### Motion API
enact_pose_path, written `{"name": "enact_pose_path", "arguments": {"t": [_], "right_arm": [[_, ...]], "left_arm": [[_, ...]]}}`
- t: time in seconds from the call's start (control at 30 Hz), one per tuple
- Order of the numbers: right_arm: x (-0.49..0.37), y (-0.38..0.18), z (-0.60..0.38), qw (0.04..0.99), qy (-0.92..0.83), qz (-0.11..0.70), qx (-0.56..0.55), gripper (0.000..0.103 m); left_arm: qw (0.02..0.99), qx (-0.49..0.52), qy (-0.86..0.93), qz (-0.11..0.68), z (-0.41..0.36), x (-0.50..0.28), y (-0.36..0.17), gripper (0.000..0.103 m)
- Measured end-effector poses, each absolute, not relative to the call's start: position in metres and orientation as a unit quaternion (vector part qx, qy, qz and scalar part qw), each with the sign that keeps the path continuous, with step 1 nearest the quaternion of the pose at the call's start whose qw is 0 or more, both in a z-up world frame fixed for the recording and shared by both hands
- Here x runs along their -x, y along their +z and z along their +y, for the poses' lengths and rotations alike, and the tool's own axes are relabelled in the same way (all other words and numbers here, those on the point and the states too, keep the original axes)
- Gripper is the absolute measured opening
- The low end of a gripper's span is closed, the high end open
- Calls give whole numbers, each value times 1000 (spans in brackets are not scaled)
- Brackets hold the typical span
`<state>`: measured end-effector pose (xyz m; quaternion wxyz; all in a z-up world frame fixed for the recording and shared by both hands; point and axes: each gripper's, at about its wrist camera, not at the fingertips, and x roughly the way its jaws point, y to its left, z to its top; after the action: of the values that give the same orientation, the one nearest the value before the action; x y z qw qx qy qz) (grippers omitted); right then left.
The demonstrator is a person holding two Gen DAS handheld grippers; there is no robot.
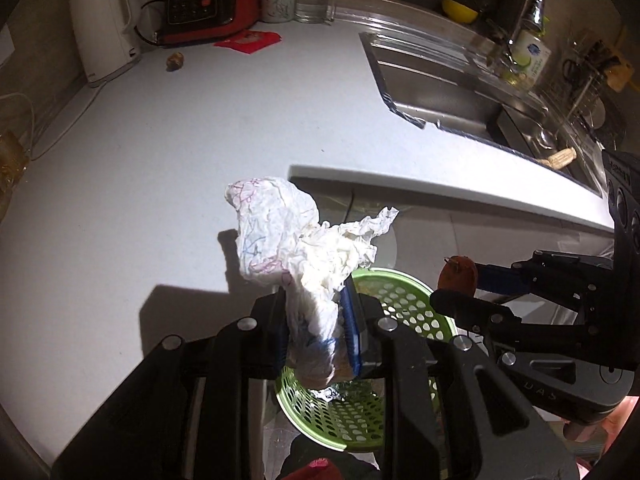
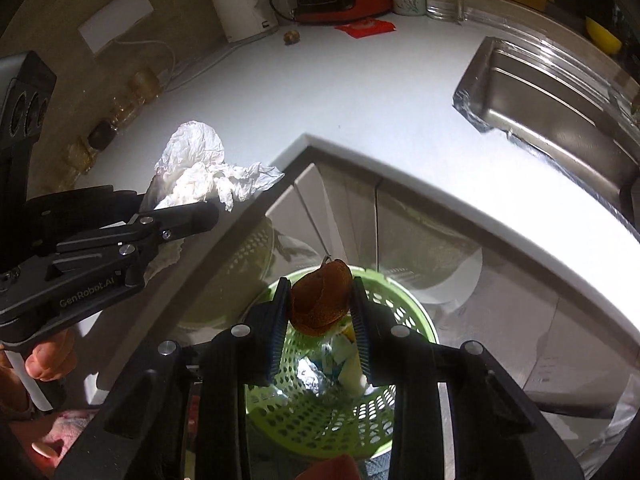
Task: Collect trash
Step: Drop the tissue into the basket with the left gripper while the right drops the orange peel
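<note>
My left gripper (image 1: 314,300) is shut on a crumpled white paper towel (image 1: 296,236) with faint coloured print, held at the counter's front edge. In the right wrist view that gripper (image 2: 208,216) and the paper towel (image 2: 196,176) show at the left. My right gripper (image 2: 320,292) is shut on a brown fruit peel (image 2: 320,300), held over a green perforated waste basket (image 2: 328,412) on the floor below. The basket (image 1: 400,300) holds foil and paper scraps. From the left wrist view the right gripper (image 1: 460,284) and the peel (image 1: 458,276) appear at the right.
On the white counter (image 1: 200,128) lie a small brown nut-like scrap (image 1: 175,60) and a red packet (image 1: 248,41). A white kettle (image 1: 104,28), a red-black appliance (image 1: 208,0), a mug and a glass stand at the back. A steel sink (image 1: 448,84) lies at the right.
</note>
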<state>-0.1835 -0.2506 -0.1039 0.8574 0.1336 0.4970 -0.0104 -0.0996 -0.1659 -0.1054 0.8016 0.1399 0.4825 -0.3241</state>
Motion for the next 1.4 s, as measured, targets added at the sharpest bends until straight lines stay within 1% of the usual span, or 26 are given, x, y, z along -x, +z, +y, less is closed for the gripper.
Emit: {"name": "enact_pose_path", "arguments": {"t": [0.17,0.23,0.27,0.3,0.33,0.43,0.47,0.57,0.9,0.93,1.0,1.03,1.07,1.27,1.4], "right_arm": [[202,-107,-245,856,-17,501,-129,31],[207,-112,-244,852,-22,508,-127,36],[209,-115,-243,849,-25,512,-125,44],[211,-118,-243,848,-28,515,-124,66],[213,-120,-243,848,-37,514,-122,86],[218,-121,-246,849,-58,513,-113,97],[218,-121,-248,847,-63,516,-113,99],[220,-121,-254,845,-76,516,-116,100],[234,-113,-292,842,-131,505,-140,100],[236,-113,-297,840,-138,504,-145,100],[239,-115,-305,837,-146,504,-158,100],[240,-115,-307,835,-149,503,-163,100],[241,-116,-310,834,-152,503,-169,100],[243,-124,-314,826,-157,508,-188,100],[242,-124,-312,826,-155,510,-186,100]], "left_arm": [[798,-146,-332,481,-165,111,-108,23],[797,-148,-333,482,-165,113,-109,23],[796,-149,-333,482,-165,114,-110,23],[796,-149,-334,483,-165,116,-110,23],[794,-149,-335,484,-165,117,-111,23],[793,-154,-338,483,-166,119,-111,23],[792,-156,-339,483,-167,121,-111,23],[789,-159,-343,484,-169,124,-113,23],[753,-196,-380,500,-180,152,-131,23],[748,-202,-384,501,-182,155,-133,28],[734,-216,-394,510,-185,160,-139,45],[727,-224,-397,514,-187,163,-142,65],[723,-230,-398,515,-188,165,-143,78],[702,-260,-394,534,-196,168,-156,81],[707,-250,-389,535,-196,164,-153,82]]}}
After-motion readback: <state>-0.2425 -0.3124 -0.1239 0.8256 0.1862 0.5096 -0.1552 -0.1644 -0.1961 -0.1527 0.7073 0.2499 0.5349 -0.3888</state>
